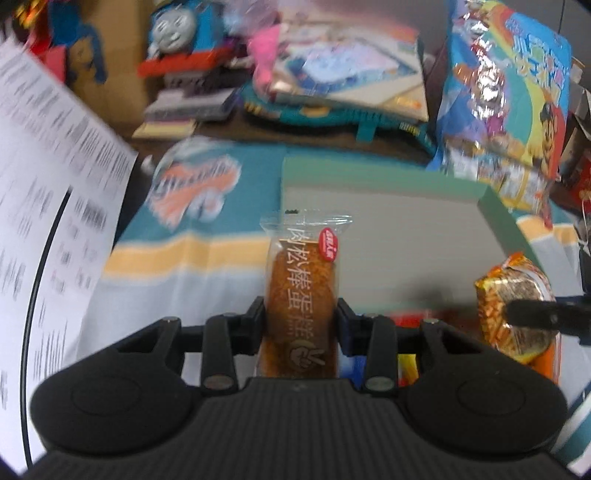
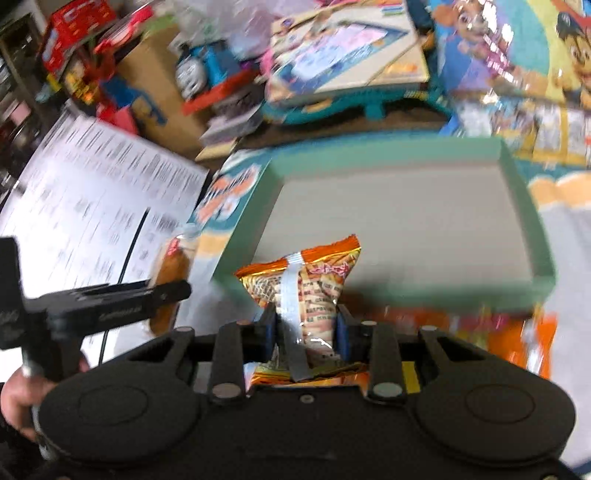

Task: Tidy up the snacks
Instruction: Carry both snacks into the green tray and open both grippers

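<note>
The left gripper [image 1: 300, 317] squeezes a brown cake stick [image 1: 301, 291] and the right gripper [image 2: 306, 326] squeezes an orange snack bag [image 2: 308, 284], both held up just near the green tray [image 2: 532, 236], cake on the left.

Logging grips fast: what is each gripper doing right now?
Left gripper: shut on the cake bar.
Right gripper: shut on the orange snack packet.

we see a cluttered play corner: a teal cloth [image 1: 255, 192] with a yellow band and a round logo covers the table. at eleven o'clock a blue toy train [image 1: 184, 33] sits by a cardboard box [image 2: 159, 85]; at one o'clock, stacked picture boards [image 1: 351, 70].
</note>
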The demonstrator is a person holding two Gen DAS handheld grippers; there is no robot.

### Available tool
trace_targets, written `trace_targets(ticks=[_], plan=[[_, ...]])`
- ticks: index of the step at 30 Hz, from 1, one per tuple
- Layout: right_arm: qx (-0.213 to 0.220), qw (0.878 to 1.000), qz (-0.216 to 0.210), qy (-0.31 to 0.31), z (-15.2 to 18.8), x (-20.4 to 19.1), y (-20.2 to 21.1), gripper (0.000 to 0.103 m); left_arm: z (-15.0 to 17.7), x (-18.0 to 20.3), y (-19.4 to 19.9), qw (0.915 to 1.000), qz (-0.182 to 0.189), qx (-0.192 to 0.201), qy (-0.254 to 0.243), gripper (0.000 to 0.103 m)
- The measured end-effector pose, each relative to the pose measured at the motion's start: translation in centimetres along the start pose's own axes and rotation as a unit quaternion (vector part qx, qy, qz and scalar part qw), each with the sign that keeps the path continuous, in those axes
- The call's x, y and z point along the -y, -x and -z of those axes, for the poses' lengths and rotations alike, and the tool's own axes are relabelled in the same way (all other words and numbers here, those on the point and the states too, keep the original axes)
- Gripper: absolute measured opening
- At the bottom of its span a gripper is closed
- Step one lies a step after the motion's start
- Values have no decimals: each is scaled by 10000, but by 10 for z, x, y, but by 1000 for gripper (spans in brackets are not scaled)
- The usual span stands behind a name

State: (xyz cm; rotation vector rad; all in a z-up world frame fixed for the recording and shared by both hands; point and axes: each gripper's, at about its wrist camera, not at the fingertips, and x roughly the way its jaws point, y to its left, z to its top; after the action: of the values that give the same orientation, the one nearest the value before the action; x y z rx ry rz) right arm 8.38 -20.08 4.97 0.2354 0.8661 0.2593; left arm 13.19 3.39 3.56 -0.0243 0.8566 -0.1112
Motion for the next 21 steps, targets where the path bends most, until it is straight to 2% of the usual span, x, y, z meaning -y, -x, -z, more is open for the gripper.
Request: trace_targets(ticks=[3, 8, 13, 19, 20, 21], plan=[[77, 9997, 197, -100, -35, 12, -19, 31, -34, 13, -24, 9999, 88, 13, -95, 37], [107, 9981, 580, -202, -81, 38, -59, 31, -80, 29, -76, 9995, -36, -69, -302, 37], [-44, 9959, 763, -486, -104, 68, -103, 31, -99, 33, -126, 9988, -136, -291, -361, 37], [-115, 9957, 684, -607, -121, 87, -150, 32, -106, 31, -169, 9979, -294, -508, -287, 38], [-42, 9958, 687, -602, -123, 88, -155, 34, -107, 32, -173, 9975, -350, -532, -300, 39], [10, 9957, 706, -593, -124, 88, -157, 47, -108, 34, -175, 9974, -394, -509, -310, 54]])
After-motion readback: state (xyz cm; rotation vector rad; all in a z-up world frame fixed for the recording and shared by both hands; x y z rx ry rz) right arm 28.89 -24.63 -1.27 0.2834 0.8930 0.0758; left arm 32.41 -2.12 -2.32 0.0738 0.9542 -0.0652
